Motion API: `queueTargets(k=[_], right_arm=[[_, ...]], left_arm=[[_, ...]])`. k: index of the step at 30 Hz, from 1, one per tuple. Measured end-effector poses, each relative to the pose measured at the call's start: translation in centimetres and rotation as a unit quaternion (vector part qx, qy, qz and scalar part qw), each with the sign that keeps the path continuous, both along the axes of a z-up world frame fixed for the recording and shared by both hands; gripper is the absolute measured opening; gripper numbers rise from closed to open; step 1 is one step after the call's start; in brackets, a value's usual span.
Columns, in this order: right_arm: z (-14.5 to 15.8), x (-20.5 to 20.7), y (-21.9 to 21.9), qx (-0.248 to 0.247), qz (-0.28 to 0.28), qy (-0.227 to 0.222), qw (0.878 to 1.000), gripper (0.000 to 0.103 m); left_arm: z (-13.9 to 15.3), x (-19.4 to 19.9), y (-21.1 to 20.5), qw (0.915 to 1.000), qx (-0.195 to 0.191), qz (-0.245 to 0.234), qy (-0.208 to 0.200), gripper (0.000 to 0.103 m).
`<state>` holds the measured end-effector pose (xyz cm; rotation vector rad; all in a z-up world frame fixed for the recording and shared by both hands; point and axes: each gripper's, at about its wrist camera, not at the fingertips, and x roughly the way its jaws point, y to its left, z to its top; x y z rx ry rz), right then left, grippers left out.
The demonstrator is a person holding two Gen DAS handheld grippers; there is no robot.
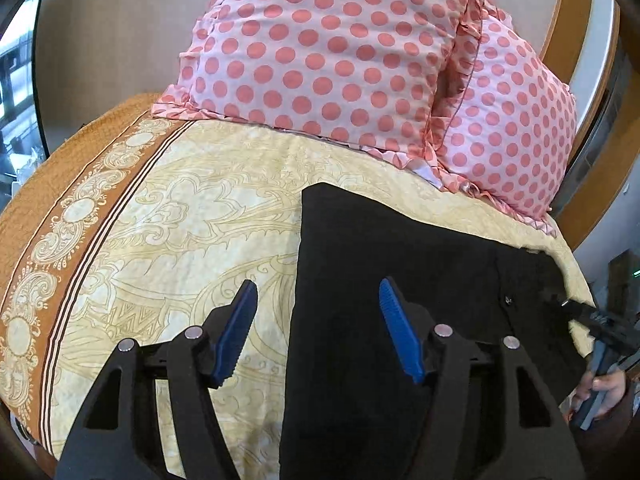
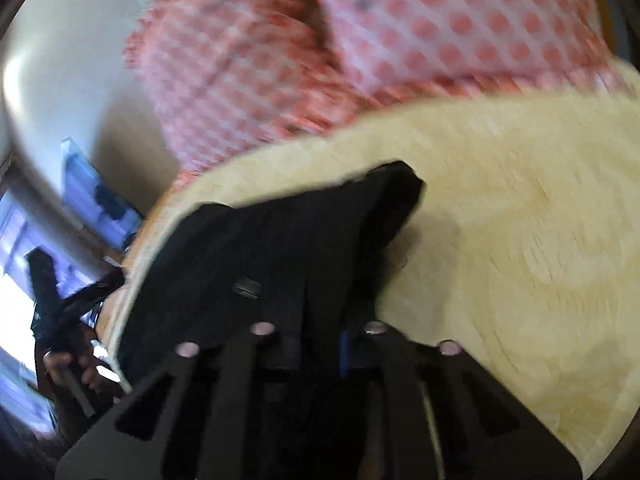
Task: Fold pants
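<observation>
Left wrist view shows the black fabric pants (image 1: pixel 400 248) lying flat on a cream bedspread with a pale scrolling pattern and a brown ornamental border (image 1: pixel 192 216), their straight left edge running down the middle of the picture. The left gripper (image 1: pixel 318 296) hangs just above that edge with its blue ribbed fingers (image 1: pixel 240 328) spread well apart, one over the bedspread and one over the pants, nothing between them. Two pink pillows with coral polka dots and frilled edges (image 1: pixel 328 40) lean against the headboard behind. At the right edge of the pants, the right gripper (image 1: pixel 560 303) bites on the cloth near a small metal button, a hand (image 1: pixel 604 392) gripping its handle. Right wrist view, blurred, shows the right gripper's jaws drawn close together on a bunched-up fold of the pants (image 2: pixel 304 240), lifted off the bedspread (image 2: pixel 520 200), with the pillows (image 2: pixel 360 40) beyond.
</observation>
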<state>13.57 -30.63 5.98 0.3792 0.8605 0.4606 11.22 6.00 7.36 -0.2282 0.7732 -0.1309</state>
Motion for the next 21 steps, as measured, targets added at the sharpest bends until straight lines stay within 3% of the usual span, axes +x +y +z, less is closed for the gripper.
queueTargets(k=[2, 3, 5, 8, 9, 10, 14, 16, 21], right_arm=[[2.3, -0.6, 0.7, 0.043, 0.041, -0.06, 0.996, 0.009], [2.6, -0.5, 0.8, 0.036, 0.041, -0.067, 0.996, 0.009], [1.6, 0.7, 0.5, -0.012, 0.011, -0.027, 1.0, 0.012], [-1.5, 1.8, -1.1, -0.019, -0.028, 0.059, 0.998, 0.04], [-1.9, 1.9, -1.5, -0.011, -0.032, 0.072, 0.997, 0.056], [-2.3, 1.7, -2.0, 0.0, -0.035, 0.079, 0.996, 0.064], [-2.8, 1.6, -2.3, 0.003, -0.03, 0.072, 0.997, 0.063], [-3.0, 1.5, -1.4, 0.005, -0.005, 0.07, 0.998, 0.054], [-2.9, 1.7, -0.2, -0.003, 0.025, 0.056, 0.998, 0.053]], left_arm=[[0.0, 0.1, 0.1, 1.0, -0.002, -0.004, -0.001, 0.066], [0.0, 0.2, 0.2, 1.0, -0.003, -0.006, -0.002, 0.066], [-0.2, 0.5, 0.3, 0.9999, -0.005, -0.01, 0.0, 0.068], [-0.4, 1.0, 0.6, 0.9998, -0.008, -0.015, 0.005, 0.071], [-0.4, 1.2, 0.7, 0.9998, -0.009, -0.016, 0.008, 0.072], [-0.5, 1.5, 0.9, 0.9997, -0.01, -0.018, 0.013, 0.074], [-1.0, 2.8, 1.0, 0.9988, -0.019, -0.03, 0.034, 0.077], [-1.4, 3.5, 0.7, 0.9974, -0.026, -0.043, 0.052, 0.077], [-2.6, 5.0, -0.1, 0.9919, -0.05, -0.073, 0.091, 0.077]])
